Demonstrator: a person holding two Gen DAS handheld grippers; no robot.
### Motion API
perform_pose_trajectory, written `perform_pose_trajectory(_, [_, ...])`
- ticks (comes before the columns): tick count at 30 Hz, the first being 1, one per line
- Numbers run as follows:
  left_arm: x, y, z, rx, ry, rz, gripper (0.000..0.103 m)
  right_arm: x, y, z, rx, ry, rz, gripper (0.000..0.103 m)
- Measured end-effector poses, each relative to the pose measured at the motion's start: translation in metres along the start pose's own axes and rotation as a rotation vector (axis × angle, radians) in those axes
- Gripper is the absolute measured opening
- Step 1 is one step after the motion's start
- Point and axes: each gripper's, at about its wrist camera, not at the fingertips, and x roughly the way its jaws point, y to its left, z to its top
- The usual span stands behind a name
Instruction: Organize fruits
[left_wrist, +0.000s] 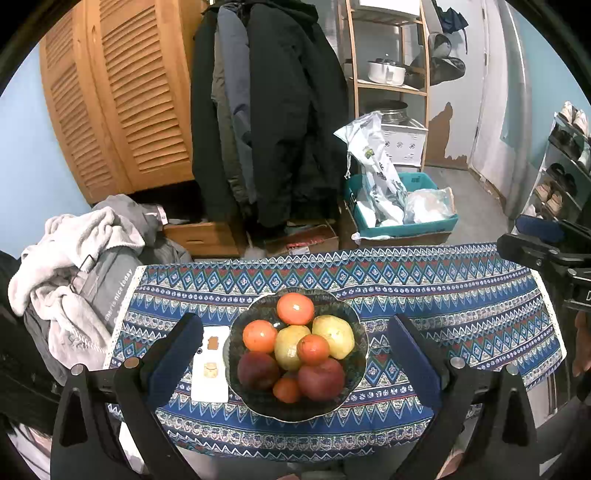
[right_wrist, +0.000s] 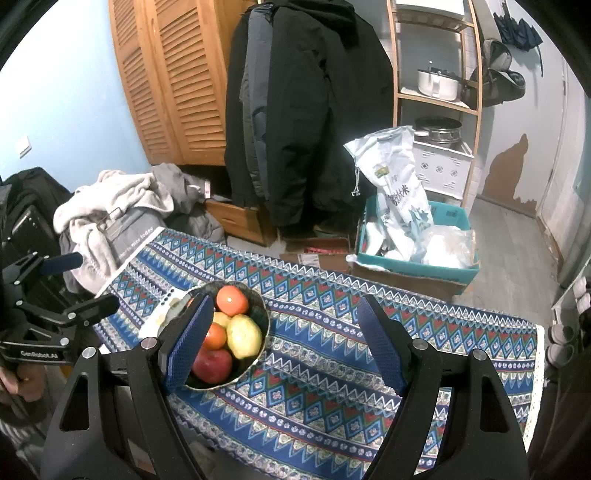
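A dark glass bowl (left_wrist: 360, 369) stands on the blue patterned tablecloth (left_wrist: 461, 295). It is heaped with several oranges (left_wrist: 295, 308), two yellow-green fruits (left_wrist: 334, 336) and two red apples (left_wrist: 321, 378). My left gripper (left_wrist: 295, 319) is open, its blue pads either side of the bowl and clear of it. In the right wrist view the bowl (right_wrist: 264, 314) sits at the left, partly hidden by the left finger (right_wrist: 188, 343). My right gripper (right_wrist: 285, 301) is open over bare cloth to the right of the bowl, holding nothing.
A flat white rectangle (left_wrist: 210, 365) lies just left of the bowl. A pile of clothes (left_wrist: 74, 266) crowds the table's left end. Beyond the far edge stand hung coats (left_wrist: 273, 110), a teal box of bags (left_wrist: 399, 210) and a wooden shelf (left_wrist: 391, 85).
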Motion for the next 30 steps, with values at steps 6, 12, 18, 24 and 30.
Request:
perform_pose_trajectory(6, [0.0015,-0.0015,0.0019,0.004,0.001,0.003,0.101,0.0001,-0.0001,0.0000,-0.001,0.001,0.000,0.079])
perform_pose_trajectory(12, [0.0026,-0.0024,0.0025,0.000,0.007,-0.002,0.101,0.0000,0.0001,0.0002,0.000,0.001,-0.001,0.079])
perform_pose_trajectory(18, [0.0045,-0.0020,0.0018,-0.002,0.010,-0.008,0.101,-0.0003,-0.0004,0.0001,0.000,0.000,0.000,0.079])
perform_pose_trajectory(24, [0.0059,-0.0030,0.0006,-0.003,0.014,-0.011,0.101,-0.0003,-0.0004,0.0001,-0.001,0.002,0.000,0.079])
perform_pose_trajectory(30, [0.0064,-0.0055,-0.0007,-0.002,0.018,-0.013,0.101,-0.0028,-0.0057,-0.0022,0.004,0.005,-0.001,0.079])
